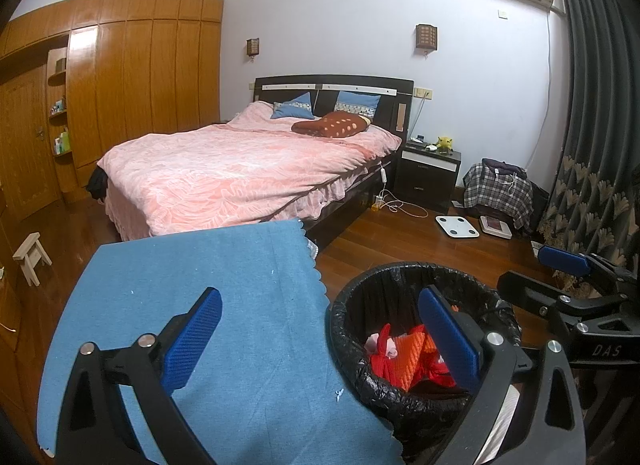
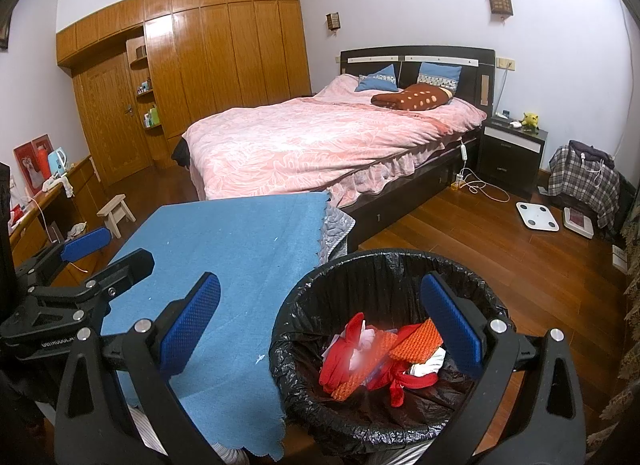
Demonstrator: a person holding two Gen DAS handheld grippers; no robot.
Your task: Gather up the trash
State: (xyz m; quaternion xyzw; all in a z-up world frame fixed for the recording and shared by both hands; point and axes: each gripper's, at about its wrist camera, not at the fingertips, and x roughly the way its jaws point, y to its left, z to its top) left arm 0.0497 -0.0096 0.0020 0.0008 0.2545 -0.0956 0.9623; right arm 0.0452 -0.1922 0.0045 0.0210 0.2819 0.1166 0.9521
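Bedroom layout: table and bin near, bed behind.

A cloth-covered table [image 2: 224, 265] stands near and left, with a lined trash bin [image 2: 384, 265] just beside it on the right; crumpled trash [image 2: 380, 357] lies in the bin. Behind the table is the bed [image 2: 320, 141], pillows at its far end. A wardrobe [image 2: 224, 53] lines the far left wall. Right of the bed stands a nightstand [image 2: 514, 153], and on the floor near it lies a scale [image 2: 537, 216]. A stool [image 2: 117, 213] stands left of the table.
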